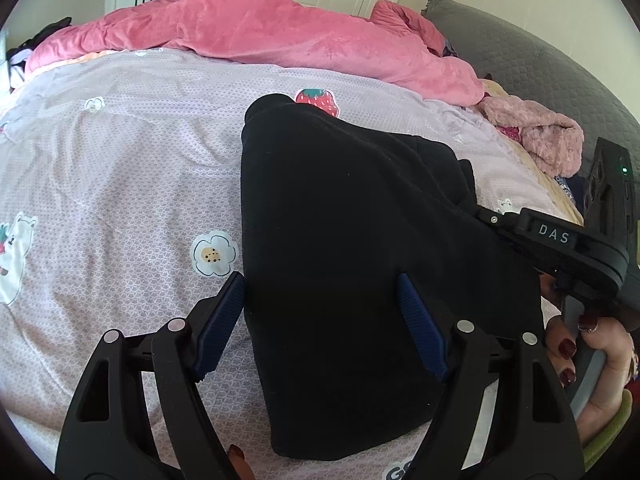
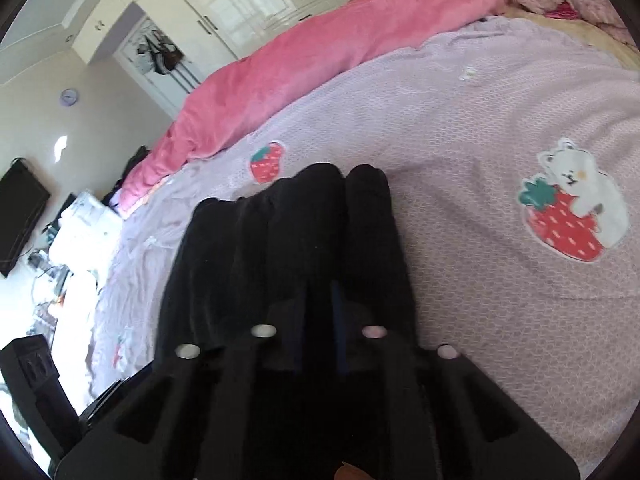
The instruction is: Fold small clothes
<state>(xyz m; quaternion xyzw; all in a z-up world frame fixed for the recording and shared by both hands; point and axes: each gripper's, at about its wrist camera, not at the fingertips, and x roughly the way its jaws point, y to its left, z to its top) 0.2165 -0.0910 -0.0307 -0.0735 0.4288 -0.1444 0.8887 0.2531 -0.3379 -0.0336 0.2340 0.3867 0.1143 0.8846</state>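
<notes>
On the bed, a lilac sheet (image 1: pixel 120 152) printed with strawberries, flowers and bears covers most of both views. Pink blanket (image 1: pixel 256 36) bunched along the far edge, grey headboard (image 1: pixel 520 52) to the right in the left wrist view, white wardrobe (image 2: pixel 240 4) behind. Fluffy pink garment (image 1: pixel 536 136) lies near the headboard, well apart from the work area.

Black garment (image 1: pixel 352 240) lies flat on the sheet mid-bed, one side lifted into hanging folds in the right wrist view.

Left gripper (image 1: pixel 322 320): jaws spread wide, straddling the garment's near left edge, one blue pad (image 1: pixel 222 320) over the sheet, the other over the cloth. Not pinching anything.

Right gripper (image 2: pixel 320 312): jaws pressed together on a bunch of the black garment, cloth draping away from the tips. A hand (image 1: pixel 592 352) with dark red nails holds its handle.
</notes>
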